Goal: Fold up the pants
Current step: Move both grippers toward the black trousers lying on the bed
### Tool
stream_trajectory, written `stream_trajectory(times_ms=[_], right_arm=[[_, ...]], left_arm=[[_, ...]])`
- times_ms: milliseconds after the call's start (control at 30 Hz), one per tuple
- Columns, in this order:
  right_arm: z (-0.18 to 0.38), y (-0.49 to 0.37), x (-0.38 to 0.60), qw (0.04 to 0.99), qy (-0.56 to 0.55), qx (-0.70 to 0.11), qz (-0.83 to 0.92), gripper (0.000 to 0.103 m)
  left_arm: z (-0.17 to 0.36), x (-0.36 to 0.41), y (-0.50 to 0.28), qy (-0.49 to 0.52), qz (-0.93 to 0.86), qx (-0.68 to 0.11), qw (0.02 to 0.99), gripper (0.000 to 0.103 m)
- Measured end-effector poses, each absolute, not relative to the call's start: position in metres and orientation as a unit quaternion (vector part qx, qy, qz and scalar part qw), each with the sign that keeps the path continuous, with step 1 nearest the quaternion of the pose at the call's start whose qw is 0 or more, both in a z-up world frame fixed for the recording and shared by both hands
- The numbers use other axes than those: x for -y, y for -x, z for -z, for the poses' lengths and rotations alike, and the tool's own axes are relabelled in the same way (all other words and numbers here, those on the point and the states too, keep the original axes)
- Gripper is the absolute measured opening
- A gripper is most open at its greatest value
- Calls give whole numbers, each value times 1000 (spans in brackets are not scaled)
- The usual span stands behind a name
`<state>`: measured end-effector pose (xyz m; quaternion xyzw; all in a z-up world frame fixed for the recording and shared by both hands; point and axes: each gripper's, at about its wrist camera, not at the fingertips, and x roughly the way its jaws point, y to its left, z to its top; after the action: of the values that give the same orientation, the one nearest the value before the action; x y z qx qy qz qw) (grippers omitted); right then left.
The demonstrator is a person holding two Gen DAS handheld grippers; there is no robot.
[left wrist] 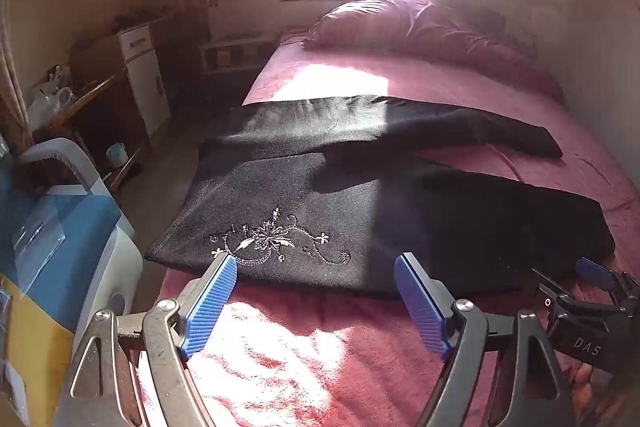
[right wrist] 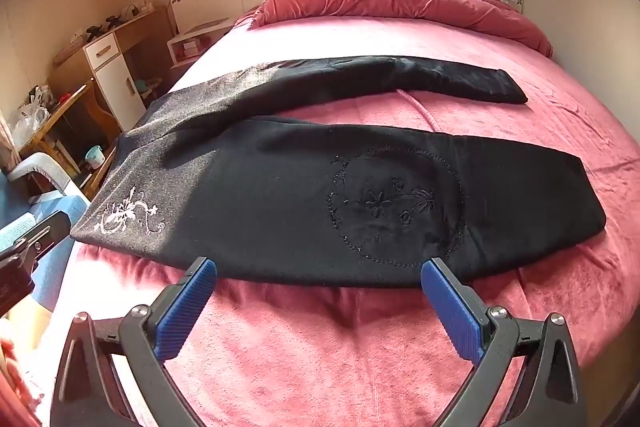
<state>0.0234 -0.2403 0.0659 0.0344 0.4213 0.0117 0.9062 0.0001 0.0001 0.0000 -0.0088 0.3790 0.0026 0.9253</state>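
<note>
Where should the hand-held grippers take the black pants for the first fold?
Probably the near leg's long edge, approached from the bed's near side. The black pants lie flat across the pink bedspread, legs apart, and that edge sits just beyond both open pairs of jaws: left hand-held gripper near the white embroidery, right hand-held gripper below the stitched circle. Then carry it onto the far leg.

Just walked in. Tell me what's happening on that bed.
A person is about to fold black pants, spread flat across the pink bed with both legs apart. The left hand-held gripper and right hand-held gripper both hover open at the near edge of the pants. Nothing is gripped and no fold is made yet.
</note>
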Motion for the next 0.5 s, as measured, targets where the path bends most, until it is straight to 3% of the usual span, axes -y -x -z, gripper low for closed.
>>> stream_trajectory(times_ms=[500], right_arm=[[-69, -20, 241, 908, -32, -417, -8, 103]], left_arm=[[-4, 2, 0, 8, -4, -375, 927, 83]])
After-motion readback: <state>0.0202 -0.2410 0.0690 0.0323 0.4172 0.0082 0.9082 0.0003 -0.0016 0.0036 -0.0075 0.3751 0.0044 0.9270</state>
